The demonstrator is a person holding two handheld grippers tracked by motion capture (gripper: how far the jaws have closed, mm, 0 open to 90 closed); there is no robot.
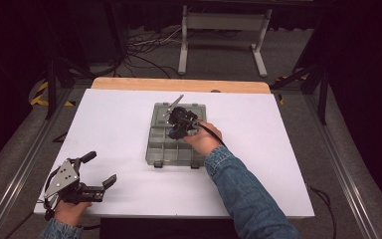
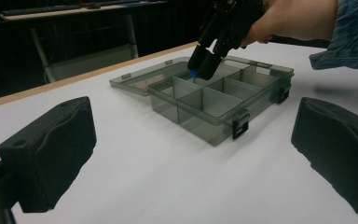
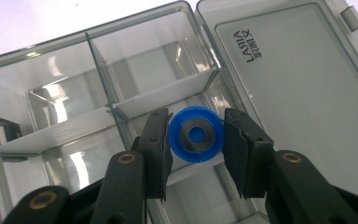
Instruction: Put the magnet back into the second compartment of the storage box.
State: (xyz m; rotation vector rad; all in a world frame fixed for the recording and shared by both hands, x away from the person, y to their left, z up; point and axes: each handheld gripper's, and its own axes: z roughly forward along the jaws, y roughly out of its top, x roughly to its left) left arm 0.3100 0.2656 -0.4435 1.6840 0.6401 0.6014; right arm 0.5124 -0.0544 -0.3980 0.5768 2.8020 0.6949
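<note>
white table (image 1: 114,124) in a dark room. on it, a smoky organizer box (image 1: 176,142), lid open flat behind. left gripper (image 1: 99,169) rests at the near left corner, jaws wide, empty. right gripper (image 3: 196,154) clamps a blue disc (image 3: 196,134) by its rim, just above a rear compartment beside the hinge. risk: the disc could catch on a divider (image 3: 168,95) and tip across two cells if released off-centre. which cell lies beneath is hard to judge; the disc's thickness is hidden.

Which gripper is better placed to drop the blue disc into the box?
Right. The right gripper is shut on the blue disc directly above the box; the left gripper sits open near the table's corner.
</note>
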